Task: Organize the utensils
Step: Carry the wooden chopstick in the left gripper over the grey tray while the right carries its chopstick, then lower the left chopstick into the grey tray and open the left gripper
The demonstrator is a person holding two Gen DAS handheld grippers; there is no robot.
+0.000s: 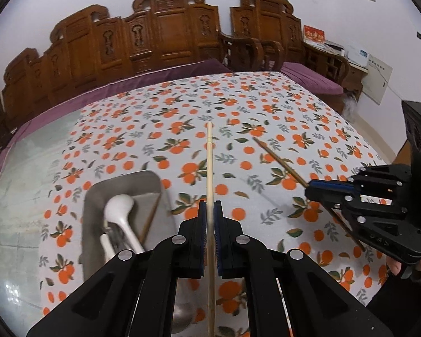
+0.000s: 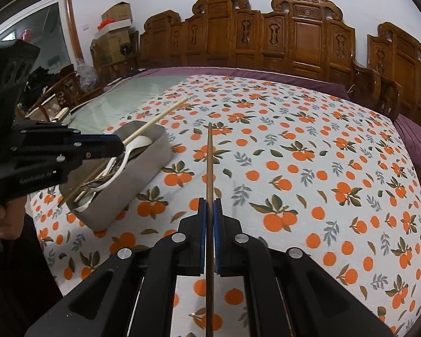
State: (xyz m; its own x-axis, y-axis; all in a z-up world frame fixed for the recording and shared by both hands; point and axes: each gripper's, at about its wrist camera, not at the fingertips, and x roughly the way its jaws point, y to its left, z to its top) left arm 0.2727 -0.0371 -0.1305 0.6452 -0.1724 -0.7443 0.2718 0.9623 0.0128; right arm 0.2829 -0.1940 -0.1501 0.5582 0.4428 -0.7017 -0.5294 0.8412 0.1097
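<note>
My left gripper (image 1: 210,206) is shut on a pale wooden chopstick (image 1: 209,163) that sticks out forward, held above the table. My right gripper (image 2: 210,203) is shut on a dark brown chopstick (image 2: 209,163), also lifted off the cloth. In the left wrist view the right gripper (image 1: 311,189) shows at the right with the brown chopstick (image 1: 278,160) slanting through it. In the right wrist view the left gripper (image 2: 120,144) hangs over the metal tray with the pale chopstick (image 2: 160,118). The metal tray (image 1: 154,181) holds a white ladle (image 1: 120,207), another brown chopstick (image 1: 150,219) and metal cutlery.
The table wears an orange-fruit cloth (image 1: 266,106) with bare glass at its left (image 1: 28,168). Carved wooden chairs (image 1: 171,28) with purple cushions line the far side. A person's hand (image 2: 8,219) holds the left gripper's handle. Boxes (image 2: 115,28) stack in the far corner.
</note>
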